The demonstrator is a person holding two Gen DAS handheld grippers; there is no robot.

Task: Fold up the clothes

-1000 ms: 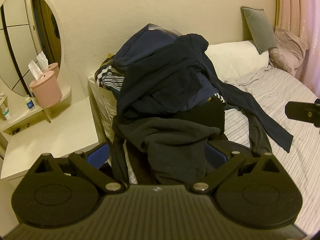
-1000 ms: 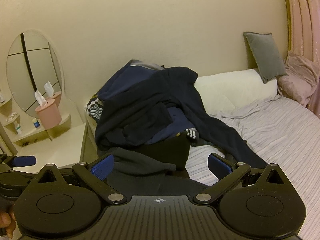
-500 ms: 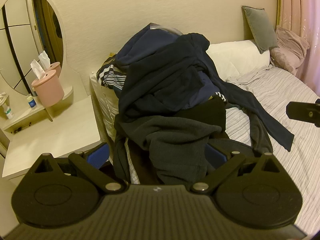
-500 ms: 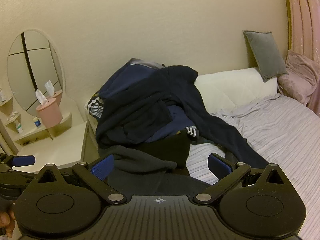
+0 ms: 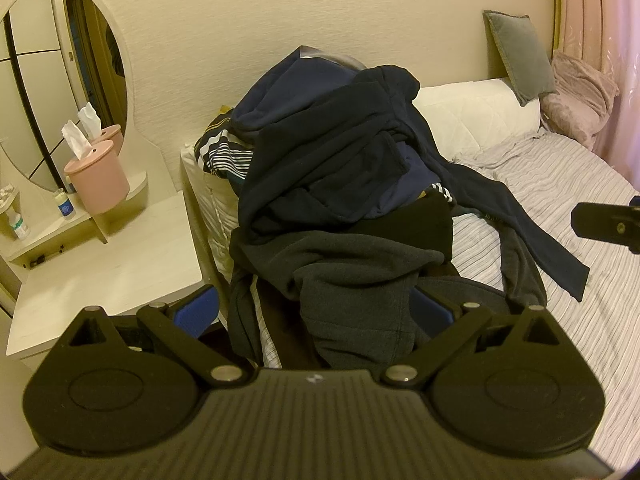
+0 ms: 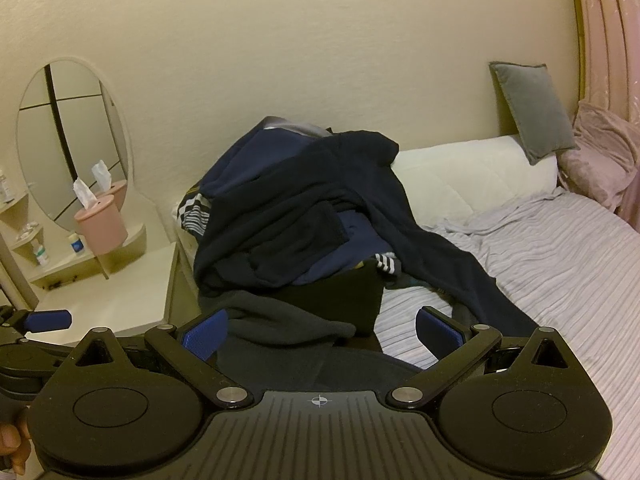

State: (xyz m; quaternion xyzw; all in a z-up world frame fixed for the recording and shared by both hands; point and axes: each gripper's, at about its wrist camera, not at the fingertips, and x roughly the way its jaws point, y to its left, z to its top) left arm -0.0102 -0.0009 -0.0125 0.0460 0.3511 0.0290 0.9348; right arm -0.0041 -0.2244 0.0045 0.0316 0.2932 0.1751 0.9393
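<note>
A heap of dark clothes [image 5: 332,168] sits on the bed against the wall, with navy tops uppermost and a striped piece [image 5: 224,152] at its left. A dark grey fleece garment [image 5: 352,280] spills off the front of the heap. My left gripper [image 5: 316,312] is open, and the fleece hangs between its blue pads [image 5: 200,312]. In the right wrist view the heap [image 6: 296,216] lies further off, and my right gripper [image 6: 322,334] is open with nothing held. A navy sleeve [image 6: 460,276] trails across the sheet.
The striped bed sheet [image 6: 560,264] stretches right, with a white pillow [image 6: 472,180], a grey cushion [image 6: 528,108] and a pink blanket [image 6: 604,152] at the head. On the left stands a white vanity table [image 5: 108,272] with an oval mirror [image 5: 60,80] and a pink tissue box [image 5: 98,184].
Both views have shifted only slightly. The clothes lie as before and both grippers stay open.
</note>
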